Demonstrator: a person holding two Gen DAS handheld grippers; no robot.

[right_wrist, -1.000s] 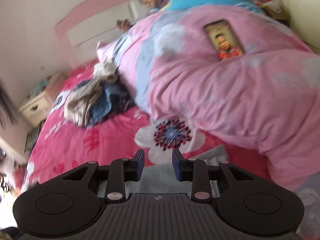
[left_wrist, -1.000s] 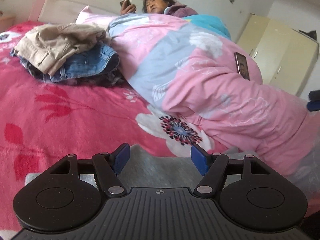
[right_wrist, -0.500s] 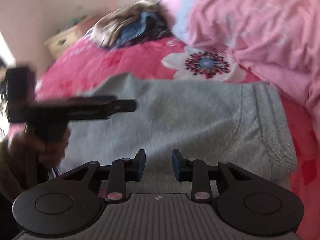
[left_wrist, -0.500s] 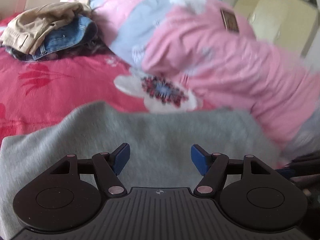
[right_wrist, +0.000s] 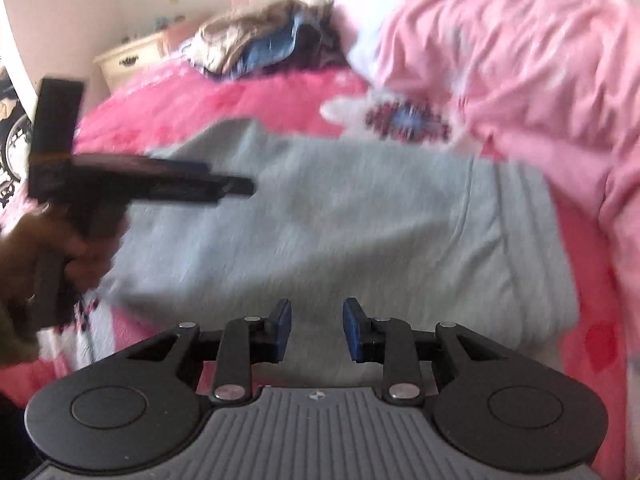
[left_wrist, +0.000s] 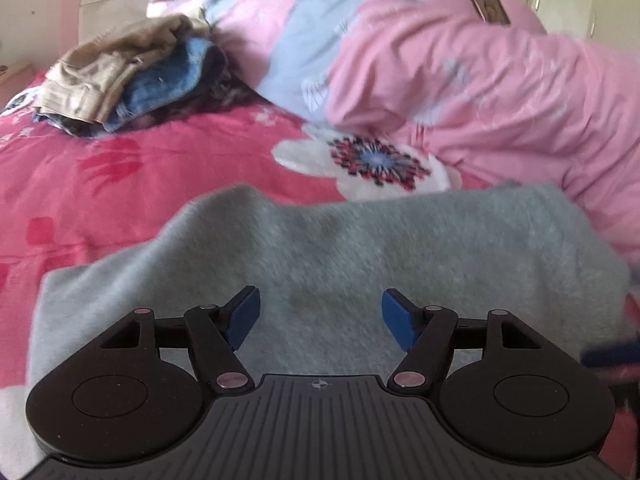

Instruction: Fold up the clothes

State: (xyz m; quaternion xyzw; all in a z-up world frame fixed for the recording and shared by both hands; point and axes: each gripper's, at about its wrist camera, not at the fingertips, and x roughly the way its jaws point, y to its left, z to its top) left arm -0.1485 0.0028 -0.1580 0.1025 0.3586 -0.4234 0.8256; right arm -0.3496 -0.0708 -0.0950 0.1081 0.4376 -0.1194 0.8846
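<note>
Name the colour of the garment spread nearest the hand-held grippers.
Plain grey garment; clearest in the left wrist view.

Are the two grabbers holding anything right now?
No. The left gripper and right gripper are both open and empty above the grey garment.

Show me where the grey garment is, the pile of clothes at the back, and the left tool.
grey garment (left_wrist: 400, 256): left wrist view, middle of its flat top side.
pile of clothes (left_wrist: 120, 76): left wrist view, the beige piece on top.
left tool (right_wrist: 240, 188): right wrist view, between its blurred tips.

Left gripper (left_wrist: 321, 316) wide apart, empty; right gripper (right_wrist: 316, 330) narrower, empty, left hand (right_wrist: 76, 252) at its nine o'clock.
</note>
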